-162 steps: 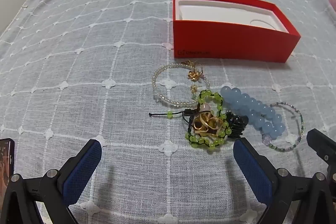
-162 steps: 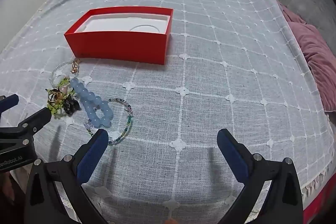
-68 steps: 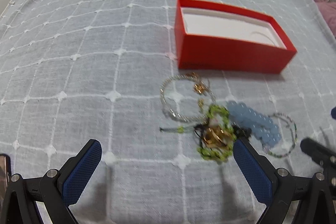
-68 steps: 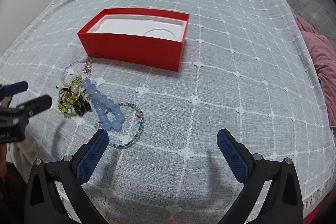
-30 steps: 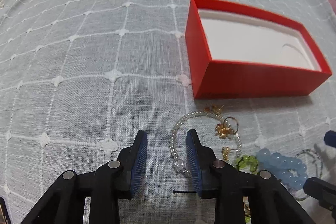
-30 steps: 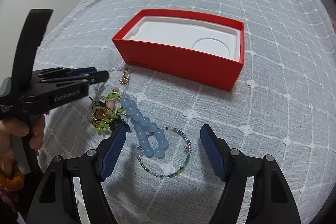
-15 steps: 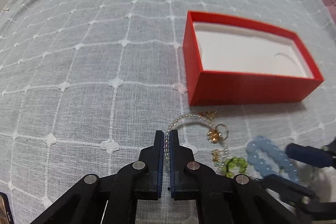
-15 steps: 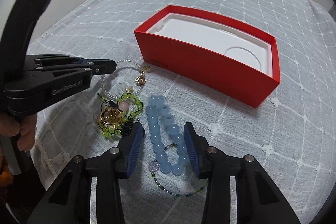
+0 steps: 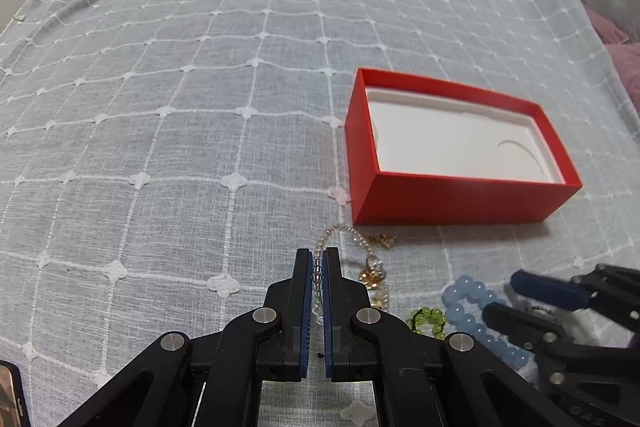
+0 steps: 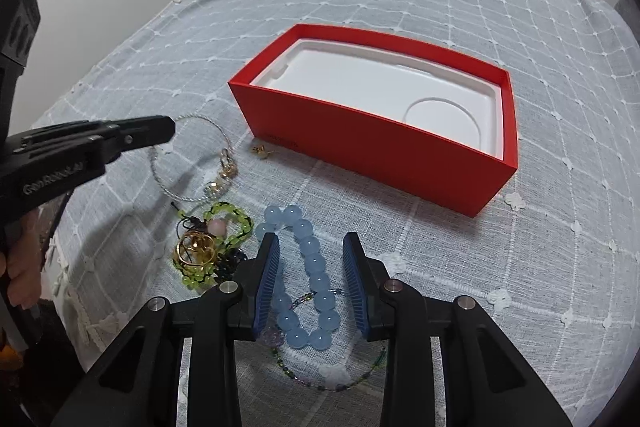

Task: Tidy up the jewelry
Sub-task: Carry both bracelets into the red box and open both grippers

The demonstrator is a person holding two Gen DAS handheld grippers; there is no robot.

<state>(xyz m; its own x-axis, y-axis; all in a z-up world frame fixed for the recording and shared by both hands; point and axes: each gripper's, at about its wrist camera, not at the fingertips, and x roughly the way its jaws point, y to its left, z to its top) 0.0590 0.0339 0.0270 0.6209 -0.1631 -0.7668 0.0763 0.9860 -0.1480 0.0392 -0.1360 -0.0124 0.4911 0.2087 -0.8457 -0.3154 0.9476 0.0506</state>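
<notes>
We hold the left claw (image 9: 317,269) tilted downward, its pads clamped on the clear beaded bracelet (image 10: 188,163), which hangs partly lifted off the bed (image 9: 160,87). Our right claw (image 10: 312,269) points down astride the blue bead bracelet (image 10: 310,259), jaws just narrowing yet short of touching it. We count one red box (image 10: 380,143), empty, beyond five bracelets and two gold rings (image 10: 196,247).

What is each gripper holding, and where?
Left gripper pinches the clear bead bracelet on its beaded strand. Right gripper straddles the blue bead bracelet, pads not touching.
</notes>
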